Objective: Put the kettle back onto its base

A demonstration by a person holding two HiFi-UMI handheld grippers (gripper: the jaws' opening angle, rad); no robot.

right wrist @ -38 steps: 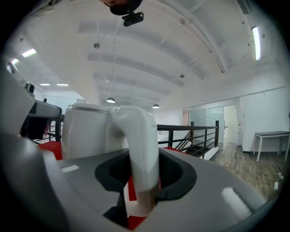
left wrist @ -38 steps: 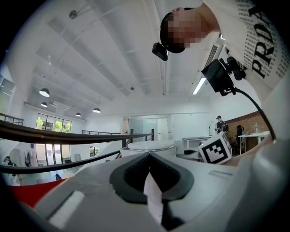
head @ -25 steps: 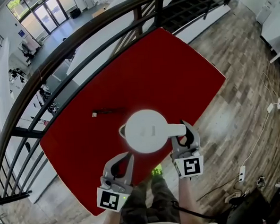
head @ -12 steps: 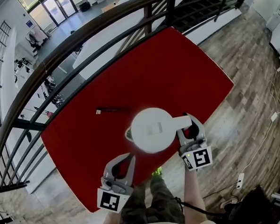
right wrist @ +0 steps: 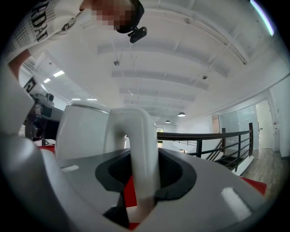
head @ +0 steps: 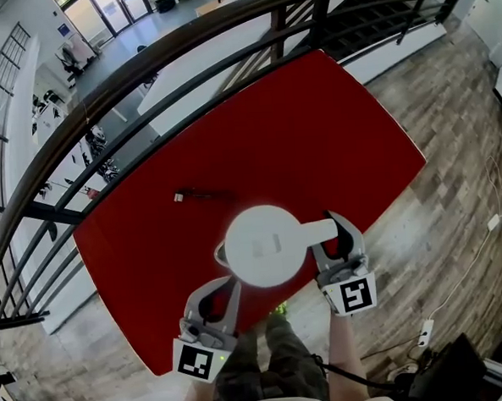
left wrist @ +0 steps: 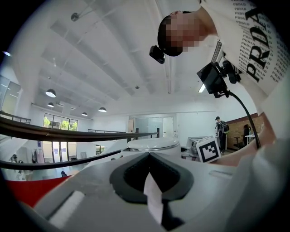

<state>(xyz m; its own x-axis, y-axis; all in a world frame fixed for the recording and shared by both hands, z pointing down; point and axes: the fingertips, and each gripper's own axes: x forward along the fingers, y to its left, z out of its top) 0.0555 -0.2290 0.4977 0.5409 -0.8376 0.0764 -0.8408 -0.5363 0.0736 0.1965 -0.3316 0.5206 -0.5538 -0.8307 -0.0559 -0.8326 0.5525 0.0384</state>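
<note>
gripping the white kettle point(head: 262, 245) by its handle point(right wrist: 136, 149), right gripper point(head: 334, 235) above red desk point(head: 315, 132); left gripper point(head: 221, 288) closed, empty; kettle hides whatever sits beneath.

Grey on both, left claw point(head: 216, 292) and right claw point(head: 336, 237), each carrying a black-and-white marker cube point(head: 352, 295). White T-shirt point(left wrist: 235, 41) with black lettering, camouflage trousers point(head: 269, 359), and a black cable point(left wrist: 247, 120) off a black chest box point(left wrist: 212, 79).
</note>
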